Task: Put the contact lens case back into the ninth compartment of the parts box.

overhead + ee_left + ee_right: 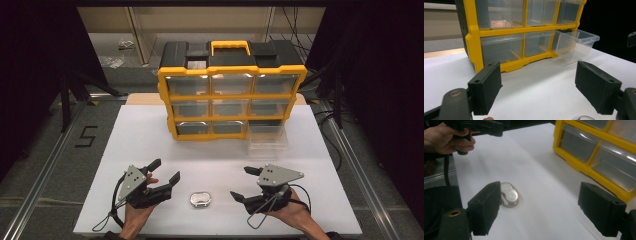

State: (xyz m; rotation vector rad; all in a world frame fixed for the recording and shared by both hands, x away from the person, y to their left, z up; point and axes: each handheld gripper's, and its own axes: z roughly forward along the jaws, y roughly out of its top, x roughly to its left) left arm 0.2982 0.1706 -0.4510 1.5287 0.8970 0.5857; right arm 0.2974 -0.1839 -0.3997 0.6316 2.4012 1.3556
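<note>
High view: white desk (150,135) with a yellow-and-black drawer organizer (231,90) standing at the far middle, three rows of three clear drawers. The bottom-right slot is vacant; its clear drawer (268,137) sits pulled out on the desk just in front of that slot. No brand or label readable on the organizer. Only writing: a black "5" (86,136) marked on the floor left of the desk. A small silver metal piece (200,199) lies on the desk near the front edge, between the two grippers. Left gripper (168,172) is open wide, holds nothing, touches nothing, and sits left of the metal piece. Right gripper (244,183) is also open, empty, just right of the metal piece, apart from it.

Left gripper view: jaws stand far apart with bare desk between them. The organizer is ahead, the pulled-out clear drawer (576,45) at its right end. A sliver of the metal piece (582,117) shows at the bottom edge, near the right jaw.

Right gripper view: jaws spread wide, nothing clamped. The metal piece (509,194) lies on the desk just beside the left jaw; whether it touches, can't tell. The organizer corner (599,152) is upper right. The person's left hand (447,138) with its gripper is at upper left. No text readable on the metal piece.
</note>
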